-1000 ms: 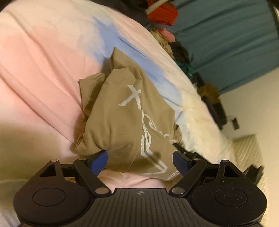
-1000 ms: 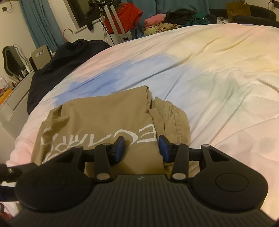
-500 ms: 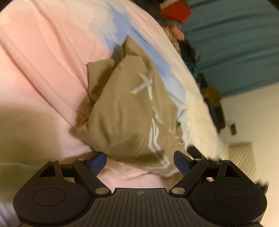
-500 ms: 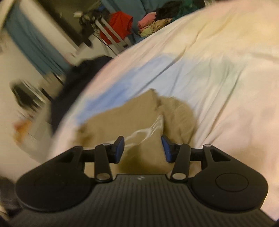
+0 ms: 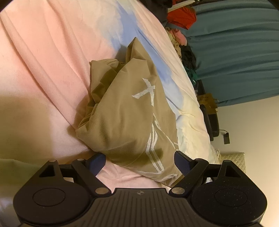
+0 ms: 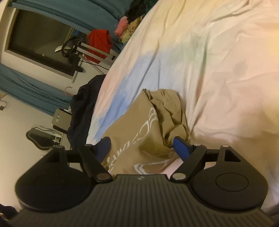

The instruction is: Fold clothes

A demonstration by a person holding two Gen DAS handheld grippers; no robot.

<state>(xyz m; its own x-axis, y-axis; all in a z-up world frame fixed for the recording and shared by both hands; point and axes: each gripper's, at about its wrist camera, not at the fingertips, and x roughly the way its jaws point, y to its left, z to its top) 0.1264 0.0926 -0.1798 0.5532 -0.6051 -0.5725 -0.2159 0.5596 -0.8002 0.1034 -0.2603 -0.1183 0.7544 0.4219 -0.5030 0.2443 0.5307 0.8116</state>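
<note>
The tan shirt with white lettering lies bunched in a loose bundle on the pastel bed, its printed side up and a crumpled sleeve or collar part heaped at the far edge. The left gripper hangs at the bundle's near edge with jaws spread wide and holding nothing, seemingly placed to take a fresh hold. The right gripper is likewise spread, straddling the cloth without pinching it.

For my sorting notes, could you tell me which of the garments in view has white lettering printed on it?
The tan shirt lying on the bedsheet just ahead of both open grippers; the red garment and the pink one beyond the bed look plain.
</note>
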